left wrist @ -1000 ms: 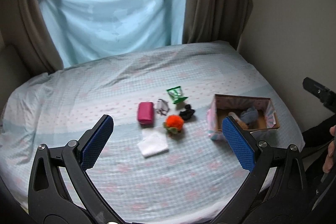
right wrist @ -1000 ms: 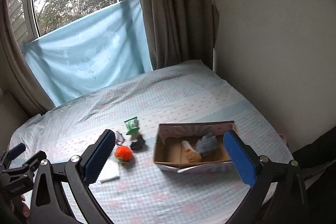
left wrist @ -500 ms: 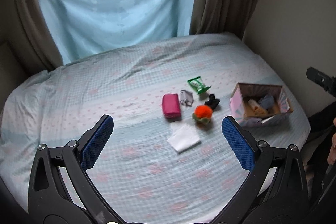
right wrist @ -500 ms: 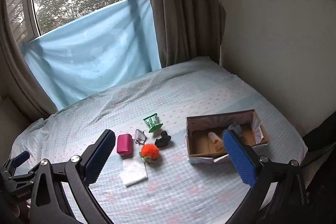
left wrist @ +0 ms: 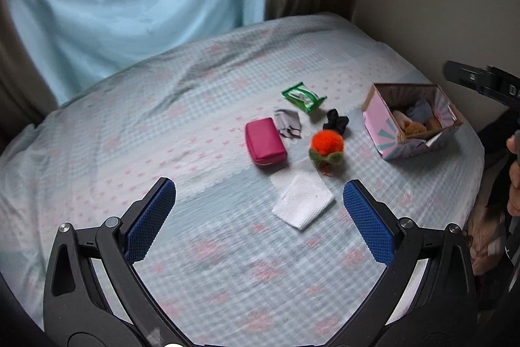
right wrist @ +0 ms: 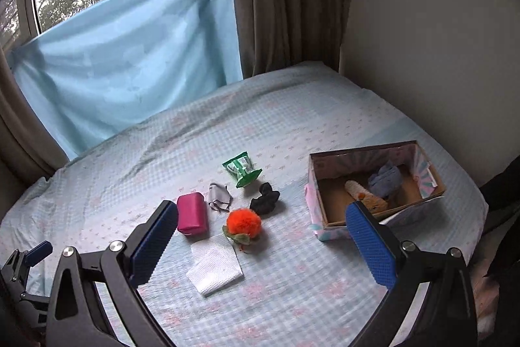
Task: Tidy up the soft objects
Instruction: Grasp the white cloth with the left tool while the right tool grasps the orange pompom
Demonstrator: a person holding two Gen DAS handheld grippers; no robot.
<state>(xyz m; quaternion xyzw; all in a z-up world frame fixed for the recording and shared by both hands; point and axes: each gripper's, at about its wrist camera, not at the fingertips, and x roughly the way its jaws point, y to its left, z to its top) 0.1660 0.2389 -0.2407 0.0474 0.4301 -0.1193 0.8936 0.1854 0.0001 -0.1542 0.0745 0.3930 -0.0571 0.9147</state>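
Since a second ago you've swung both grippers leftward, so the loose pile now sits centred ahead rather than the box. On the bed [left wrist: 130, 126], the cardboard box [right wrist: 328, 210] already holds a bluish cloth and a tan plush, so I judge you are mid-sort, between picks. Left of the box lie the white napkin [left wrist: 304, 200], pink pouch [left wrist: 265, 142], green packet [left wrist: 302, 96], orange pompom [left wrist: 326, 145], grey cloth [left wrist: 287, 127] and black scrunchie [left wrist: 336, 121]. The pouch's long axis runs away from you, tilted slightly left. Left gripper [left wrist: 258, 217] and right gripper [right wrist: 260, 244] hang with jaws spread wide, empty. Next, likely descend on the pompom, nearest the box.
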